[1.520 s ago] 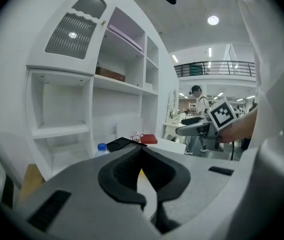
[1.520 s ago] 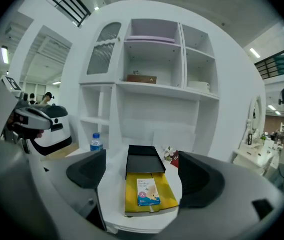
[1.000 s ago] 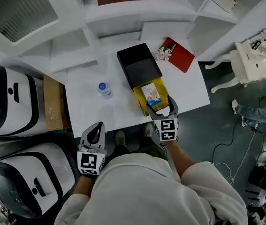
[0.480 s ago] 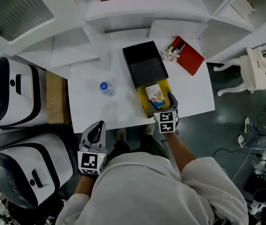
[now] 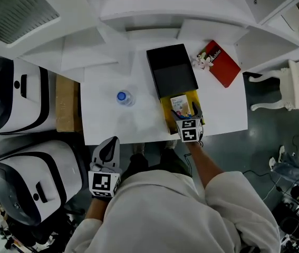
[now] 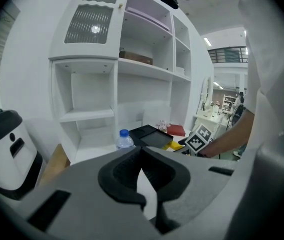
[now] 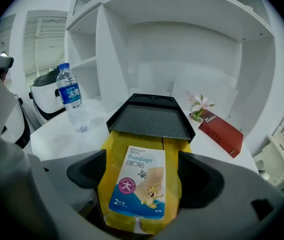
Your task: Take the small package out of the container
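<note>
The right gripper [image 7: 140, 171] had its jaws spread wide, one on each side of the near end of the yellow container [image 7: 173, 169]. The jaws gripped nothing. Whether they touched the container walls could not be told.

The left gripper [image 6: 143, 156] had its jaws closed tip to tip with nothing between them. It was held off the near edge of the white table [image 5: 107, 120], at the person's left side, well apart from the work.

Position of the task items:
- The small package [image 7: 136, 181], a flat packet printed "Bandage" with a cartoon figure, lay face up inside the yellow container, between the right gripper's jaws.
- The yellow container sat on the table near its front edge, right of centre.
- A black tray [image 7: 149, 119] lay over the far end of the container and extended toward the white shelf unit [image 7: 182, 39].

Other items on the table:
- A water bottle [image 7: 73, 101] with a blue cap stood upright to the left of the container, clear of it.
- A red book [image 7: 224, 131] lay to the right of the black tray, with a small flower [image 7: 200, 104] at its near-left corner.
</note>
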Motion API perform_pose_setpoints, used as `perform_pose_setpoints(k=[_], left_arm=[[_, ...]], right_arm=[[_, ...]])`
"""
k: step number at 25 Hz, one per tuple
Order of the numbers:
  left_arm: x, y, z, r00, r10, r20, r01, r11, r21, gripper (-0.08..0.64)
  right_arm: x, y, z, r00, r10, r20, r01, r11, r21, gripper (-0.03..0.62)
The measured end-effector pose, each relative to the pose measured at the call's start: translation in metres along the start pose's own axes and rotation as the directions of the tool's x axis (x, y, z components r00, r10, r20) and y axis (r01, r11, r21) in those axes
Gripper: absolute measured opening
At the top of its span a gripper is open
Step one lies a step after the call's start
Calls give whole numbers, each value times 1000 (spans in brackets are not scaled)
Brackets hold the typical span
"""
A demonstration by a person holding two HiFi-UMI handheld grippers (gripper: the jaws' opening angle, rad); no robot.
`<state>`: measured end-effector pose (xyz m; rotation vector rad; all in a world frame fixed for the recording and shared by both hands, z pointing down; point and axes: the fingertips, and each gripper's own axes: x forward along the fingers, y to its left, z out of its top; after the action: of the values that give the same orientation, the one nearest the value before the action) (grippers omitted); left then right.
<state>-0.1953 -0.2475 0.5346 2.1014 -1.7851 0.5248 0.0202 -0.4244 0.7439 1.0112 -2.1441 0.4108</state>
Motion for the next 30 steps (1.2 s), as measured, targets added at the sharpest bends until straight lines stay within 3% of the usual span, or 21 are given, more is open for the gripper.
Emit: perform_pose_setpoints(k=[10, 21, 30], left_arm=[[14, 5, -8, 998, 26, -55, -27, 999, -29, 8], [20, 8, -9, 997, 51, -63, -54, 997, -47, 8], [21, 10, -11, 996, 58, -68, -62, 996, -57, 8]], right_arm=[[42, -9, -25, 992, 38, -119, -37, 999, 11, 446], [63, -6, -35, 968, 88, -234, -79, 996, 48, 446], [68, -4, -38, 960, 98, -262, -88, 995, 48, 446]])
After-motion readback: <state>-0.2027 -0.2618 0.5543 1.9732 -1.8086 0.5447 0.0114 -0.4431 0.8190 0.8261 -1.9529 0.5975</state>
